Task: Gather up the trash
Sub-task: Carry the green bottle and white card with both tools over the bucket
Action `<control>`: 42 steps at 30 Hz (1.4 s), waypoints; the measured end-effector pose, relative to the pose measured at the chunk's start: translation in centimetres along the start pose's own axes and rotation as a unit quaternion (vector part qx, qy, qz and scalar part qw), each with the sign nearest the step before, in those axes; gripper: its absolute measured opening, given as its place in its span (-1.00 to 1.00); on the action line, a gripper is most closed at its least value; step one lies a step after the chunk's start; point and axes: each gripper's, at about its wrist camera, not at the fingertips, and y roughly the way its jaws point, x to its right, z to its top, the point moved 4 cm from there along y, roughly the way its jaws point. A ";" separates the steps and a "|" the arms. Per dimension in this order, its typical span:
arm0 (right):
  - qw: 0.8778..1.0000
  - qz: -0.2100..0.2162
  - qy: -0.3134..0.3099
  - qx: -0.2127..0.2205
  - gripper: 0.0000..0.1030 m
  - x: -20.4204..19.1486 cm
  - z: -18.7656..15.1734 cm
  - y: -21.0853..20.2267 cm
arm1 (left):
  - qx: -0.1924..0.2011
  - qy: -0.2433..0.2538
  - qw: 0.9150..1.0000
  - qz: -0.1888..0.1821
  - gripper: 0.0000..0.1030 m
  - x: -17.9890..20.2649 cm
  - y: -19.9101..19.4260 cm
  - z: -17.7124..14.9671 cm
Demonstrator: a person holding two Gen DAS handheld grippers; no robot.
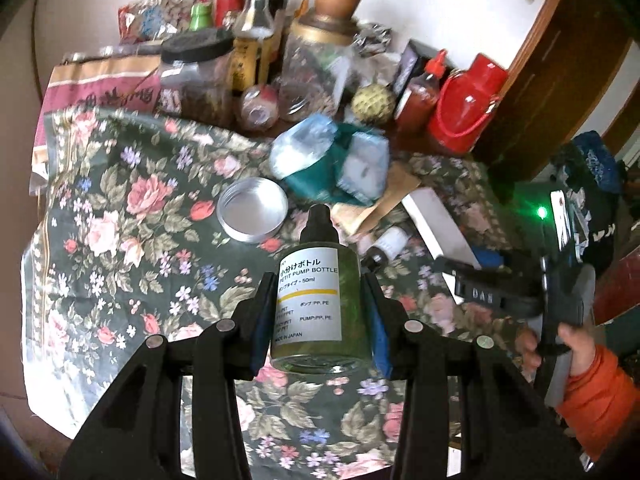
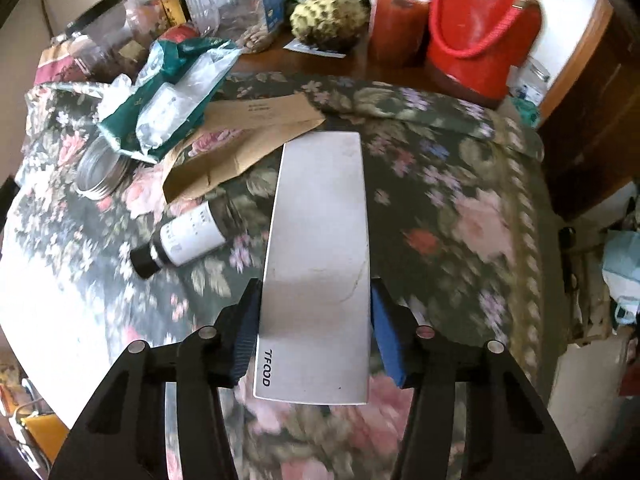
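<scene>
Now — left tongs (image 1: 318,320) grip pump bottle (image 1: 316,300) | right tongs (image 2: 316,332) clamp white box (image 2: 316,272) | small bottle (image 2: 180,240) beside — foil bag (image 2: 172,92) beyond

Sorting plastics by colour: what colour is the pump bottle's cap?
Black, on the pump bottle, clearest in the left wrist view.

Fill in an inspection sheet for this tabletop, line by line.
Surface: floral tablecloth over a wooden table.
Job's things: green pump bottle; white TFOOD box; small white bottle lying down; teal-and-white wrapper; brown paper sleeve; round metal tin.
Clutter: red jug, sauce bottle, jars at the back.
Grippers: left gripper shut on the pump bottle; right gripper around the box, pads at its sides.
Cables: nothing seen.
Surroundings: wooden door, white wall.
</scene>
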 end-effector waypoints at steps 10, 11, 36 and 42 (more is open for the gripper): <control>0.995 0.014 0.028 0.097 -0.06 3.5 -3.5 -10.6 | 0.068 0.007 0.998 -0.014 -0.20 5.2 -6.3 -0.1; 0.993 0.017 0.028 0.114 -0.06 3.8 -3.9 -12.5 | 0.075 0.008 0.997 -0.014 -0.20 5.7 -6.9 -0.2; 0.931 0.103 -0.041 0.347 -0.06 1.5 -11.6 -32.9 | 0.271 -0.007 0.962 0.010 -0.20 14.8 -28.1 -8.3; 0.927 0.089 -0.023 0.365 -0.06 -1.0 -15.2 -35.3 | 0.282 0.023 0.959 -0.011 -0.20 14.0 -31.3 -11.0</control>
